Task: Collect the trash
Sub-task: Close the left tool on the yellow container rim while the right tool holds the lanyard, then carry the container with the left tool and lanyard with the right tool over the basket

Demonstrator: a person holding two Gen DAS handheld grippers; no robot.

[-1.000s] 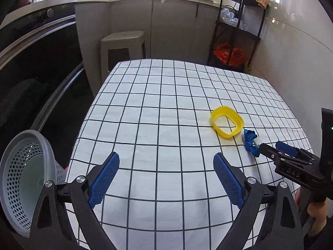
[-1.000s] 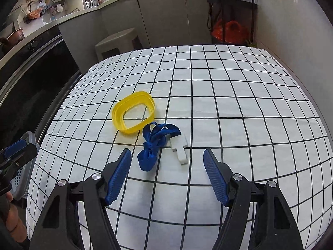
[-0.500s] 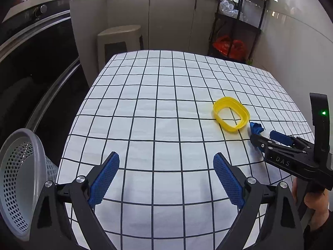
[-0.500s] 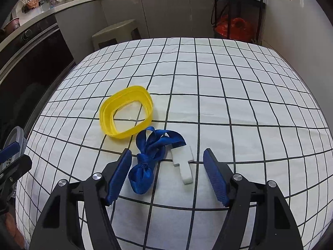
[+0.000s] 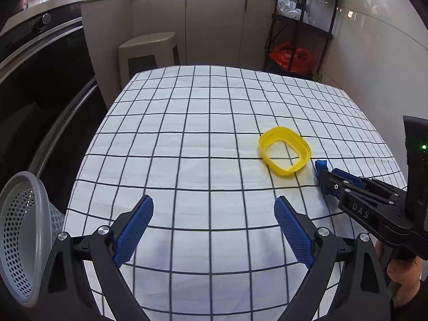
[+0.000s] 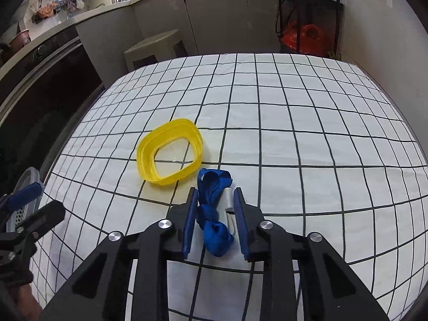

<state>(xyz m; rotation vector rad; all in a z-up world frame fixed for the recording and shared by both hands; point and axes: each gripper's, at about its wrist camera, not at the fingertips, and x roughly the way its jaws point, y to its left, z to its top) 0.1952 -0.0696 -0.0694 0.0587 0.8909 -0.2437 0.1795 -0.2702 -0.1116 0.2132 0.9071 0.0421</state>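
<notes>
- A table covered with a white cloth printed with a black grid [image 5: 187,144] fills both wrist views, in a kitchen.
- The right gripper [image 6: 215,195] is low over the near right part of the cloth. Its two blue-padded fingers [image 6: 189,222] have narrowed around a bunched blue strap [image 6: 214,214] and a small white plastic piece [image 6: 229,200] lying against the strap's right side. The pads sit close on either side of the bundle; whether they are actually pressing it cannot be told.
- From the left wrist view, the right gripper [image 5: 325,174] reaches in from the right edge, a green light glowing on its body, with only a bit of the blue strap [image 5: 319,164] showing past its tips.
- A yellow plastic ring [image 6: 169,155] — a squashed, rounded band — lies flat on the cloth just beyond the strap and to its left, near but apart from it. It also shows in the left wrist view [image 5: 284,151].
- The left gripper [image 5: 214,211] hovers over the near left part of the cloth, its jaws spread wide with nothing between them.
- A grey perforated plastic basket [image 5: 18,240] sits off the table's left edge — tilted, its open mouth facing the table.
- Behind the table stand a grey plastic stool [image 5: 149,50] and a black metal shelf rack [image 5: 302,26] holding an orange bag.
</notes>
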